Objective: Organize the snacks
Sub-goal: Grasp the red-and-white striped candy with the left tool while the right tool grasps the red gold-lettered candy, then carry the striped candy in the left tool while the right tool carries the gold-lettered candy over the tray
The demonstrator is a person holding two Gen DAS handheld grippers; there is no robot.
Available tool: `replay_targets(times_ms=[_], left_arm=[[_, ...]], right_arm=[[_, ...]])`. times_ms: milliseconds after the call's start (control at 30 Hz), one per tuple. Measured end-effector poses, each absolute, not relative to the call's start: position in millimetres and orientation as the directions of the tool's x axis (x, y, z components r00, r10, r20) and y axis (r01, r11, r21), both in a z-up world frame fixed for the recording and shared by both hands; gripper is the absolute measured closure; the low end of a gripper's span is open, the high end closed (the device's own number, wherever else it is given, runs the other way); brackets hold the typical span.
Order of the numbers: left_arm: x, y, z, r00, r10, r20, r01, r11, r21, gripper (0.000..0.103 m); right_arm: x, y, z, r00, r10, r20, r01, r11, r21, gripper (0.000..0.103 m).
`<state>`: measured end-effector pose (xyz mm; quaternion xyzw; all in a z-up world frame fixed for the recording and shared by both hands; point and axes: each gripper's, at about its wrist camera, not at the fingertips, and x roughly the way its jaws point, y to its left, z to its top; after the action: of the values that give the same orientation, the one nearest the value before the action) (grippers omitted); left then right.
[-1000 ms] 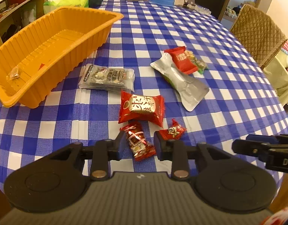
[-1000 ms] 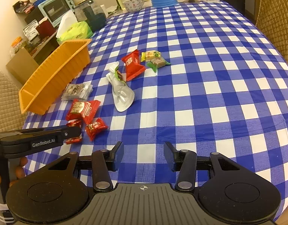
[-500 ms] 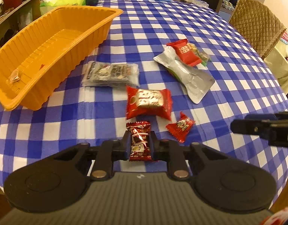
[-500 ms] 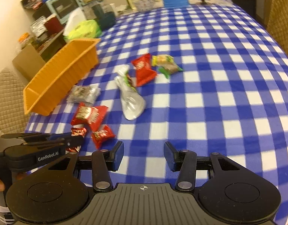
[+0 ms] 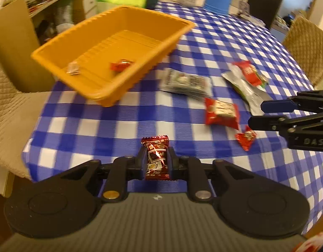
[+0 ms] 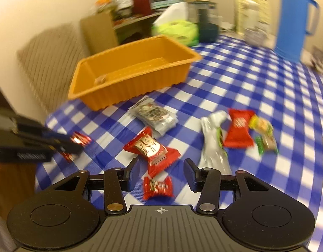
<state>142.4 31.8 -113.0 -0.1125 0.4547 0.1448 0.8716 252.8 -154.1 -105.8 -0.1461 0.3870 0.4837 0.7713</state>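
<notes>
Two snacks at least already lie in the orange tray [image 5: 172, 40]; most are left. Nearest, the left gripper [image 5: 156, 163] pinches a dark red candy [image 5: 156, 157] above the desk's [image 5: 98, 130] edge. The right gripper [image 6: 160, 176] hangs spread over a small red candy [image 6: 158, 187]. Beyond lie a red packet [image 6: 152, 149], a silver pouch [image 6: 213, 147], a grey packet [image 6: 154, 116] and more wrappers, then the tray.

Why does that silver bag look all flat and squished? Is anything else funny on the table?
The silver pouch lies crumpled and flattened on the checked tablecloth, as if already emptied, unlike the plump sealed snacks around it. The orange tray also sits askew, its near corner past the table edge. Nothing looks spilled.
</notes>
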Motion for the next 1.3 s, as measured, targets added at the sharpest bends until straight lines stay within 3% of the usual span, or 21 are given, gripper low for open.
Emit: replay_targets(times_ms=[300, 500, 533, 600, 900, 1300], left_arm=[[117.7, 58.0, -100.2, 0.547, 0.204, -0.812, -0.435, 0.898, -0.068, 0.085], [105.7, 69.6, -94.2, 0.548, 0.226, -0.805, -0.462, 0.884, -0.066, 0.085], [104.0, 71.1, -93.0, 0.549, 0.229, -0.804, -0.464, 0.884, -0.065, 0.085], [101.6, 73.0, -90.6, 0.551, 0.236, -0.800, -0.464, 0.884, -0.060, 0.085], [95.5, 80.7, -76.5, 0.582, 0.226, -0.781, -0.447, 0.891, -0.075, 0.085], [97.2, 104.1, -52.0, 0.618, 0.190, -0.763, -0.384, 0.920, -0.082, 0.085]], right_arm=[[251.2, -108.9, -129.0, 0.202, 0.592, -0.780, -0.957, 0.289, -0.028, 0.056], [253.4, -91.3, -139.4, 0.182, 0.573, -0.799, -0.969, 0.245, -0.045, 0.056], [253.2, -89.3, -139.8, 0.179, 0.571, -0.801, -0.969, 0.245, -0.042, 0.061], [252.3, -85.8, -139.9, 0.166, 0.569, -0.805, -0.969, 0.245, -0.027, 0.077], [250.5, -91.4, -121.9, 0.137, 0.601, -0.787, -0.919, 0.374, 0.126, 0.078], [244.8, -89.7, -71.7, 0.121, 0.669, -0.734, -0.715, 0.572, 0.403, 0.078]])
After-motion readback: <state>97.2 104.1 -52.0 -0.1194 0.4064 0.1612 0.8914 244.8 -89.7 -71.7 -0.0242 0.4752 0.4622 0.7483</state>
